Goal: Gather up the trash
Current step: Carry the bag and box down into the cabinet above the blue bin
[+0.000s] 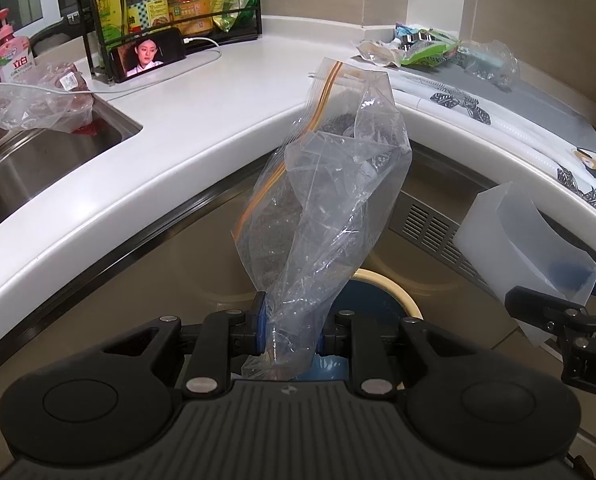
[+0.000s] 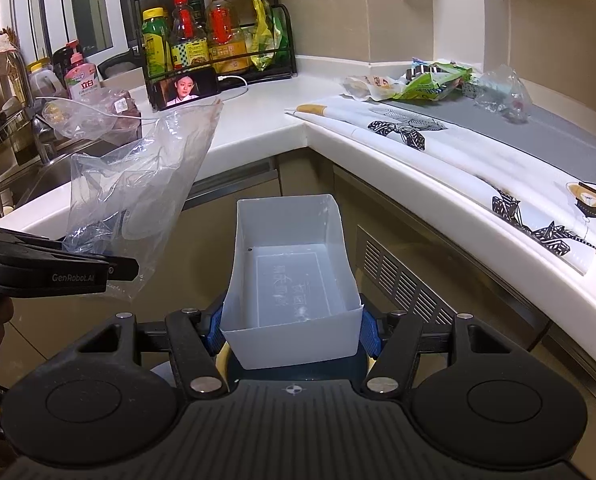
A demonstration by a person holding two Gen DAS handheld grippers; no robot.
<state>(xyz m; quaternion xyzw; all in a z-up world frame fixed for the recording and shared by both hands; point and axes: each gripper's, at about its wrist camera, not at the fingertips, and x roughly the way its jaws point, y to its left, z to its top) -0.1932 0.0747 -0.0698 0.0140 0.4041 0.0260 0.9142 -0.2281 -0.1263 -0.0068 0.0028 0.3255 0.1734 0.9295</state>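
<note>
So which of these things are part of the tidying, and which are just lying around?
Part of the job:
- clear zip-top plastic bag, held in left gripper
- white translucent plastic tray, held in right gripper
- round bin below

Just there:
- phone playing video
- pink soap bottle
- oil bottles on black rack

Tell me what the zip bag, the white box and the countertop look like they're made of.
Zip bag: thin clear plastic film, glossy; it crinkles and you see through it, with an orange seal strip.
White box: probably translucent plastic, matte; its thin walls let light through and the base has moulded lettering.
Countertop: smooth white solid slab, perhaps stone or composite; rounded edge, soft sheen.
</note>
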